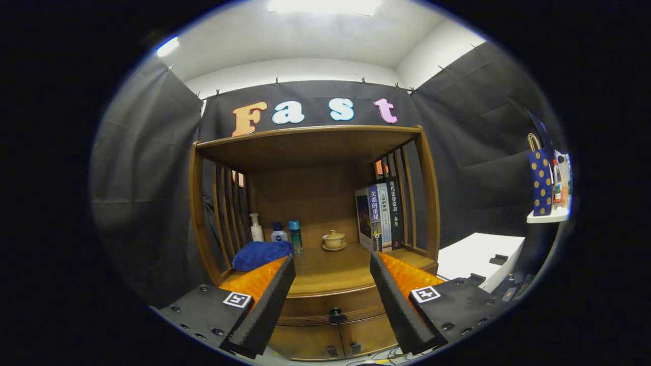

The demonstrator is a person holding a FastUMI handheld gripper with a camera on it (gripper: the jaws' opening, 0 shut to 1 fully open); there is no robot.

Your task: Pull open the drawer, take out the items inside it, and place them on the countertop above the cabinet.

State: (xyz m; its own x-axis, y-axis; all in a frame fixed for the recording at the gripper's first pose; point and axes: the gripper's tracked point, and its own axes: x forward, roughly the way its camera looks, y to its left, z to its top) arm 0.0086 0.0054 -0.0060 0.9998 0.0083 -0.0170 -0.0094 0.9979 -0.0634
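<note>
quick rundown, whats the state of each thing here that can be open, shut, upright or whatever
gripper: jaws open, holding nothing, short of the cabinet
drawer: shut, knob between the jaws
lower cabinet doors: shut
blue towel: bunched on the countertop
lidded cup: lid on, on its saucer
books: standing upright
three bottles: upright, capped
dotted gift bag: upright on a side shelf
</note>
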